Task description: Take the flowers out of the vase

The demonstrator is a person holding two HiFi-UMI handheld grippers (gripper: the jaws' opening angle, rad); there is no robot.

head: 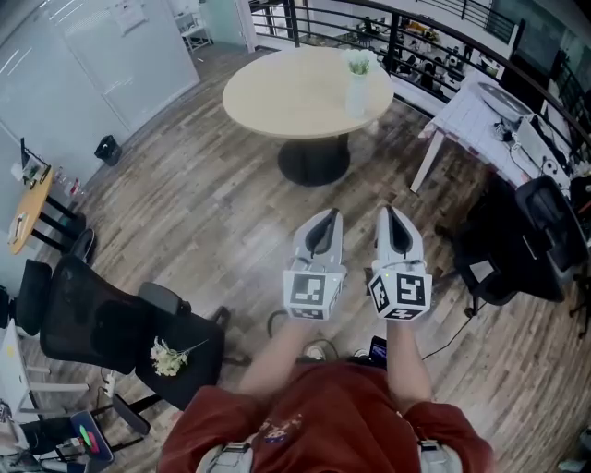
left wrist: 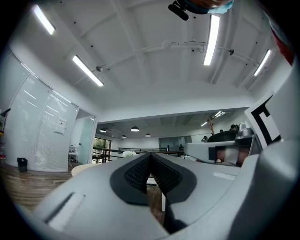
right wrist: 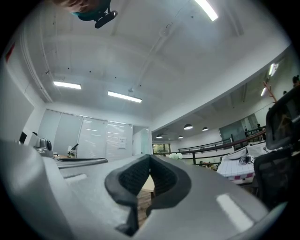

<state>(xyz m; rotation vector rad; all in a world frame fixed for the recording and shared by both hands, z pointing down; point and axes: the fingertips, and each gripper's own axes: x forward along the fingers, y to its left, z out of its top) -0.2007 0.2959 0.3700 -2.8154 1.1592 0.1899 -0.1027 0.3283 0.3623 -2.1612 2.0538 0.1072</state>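
A white vase [head: 356, 92] holding green and white flowers [head: 359, 65] stands near the right edge of the round beige table [head: 277, 92] at the far side of the room. My left gripper [head: 325, 215] and right gripper [head: 388, 212] are held side by side in mid-air, well short of the table and pointing towards it. Both are shut with nothing between the jaws. In the left gripper view the left gripper [left wrist: 150, 154] has its tips together, and the flowers [left wrist: 128, 153] show small just beyond them. The right gripper [right wrist: 150, 157] also has its tips together, with the flowers [right wrist: 174, 155] far off.
A black office chair [head: 120, 333] at the lower left carries a loose bunch of pale flowers [head: 168, 357]. A white desk [head: 480, 120] with gear and a second black chair [head: 526, 240] stand at the right. A railing [head: 416, 28] runs behind the table. Wooden floor lies between me and the table.
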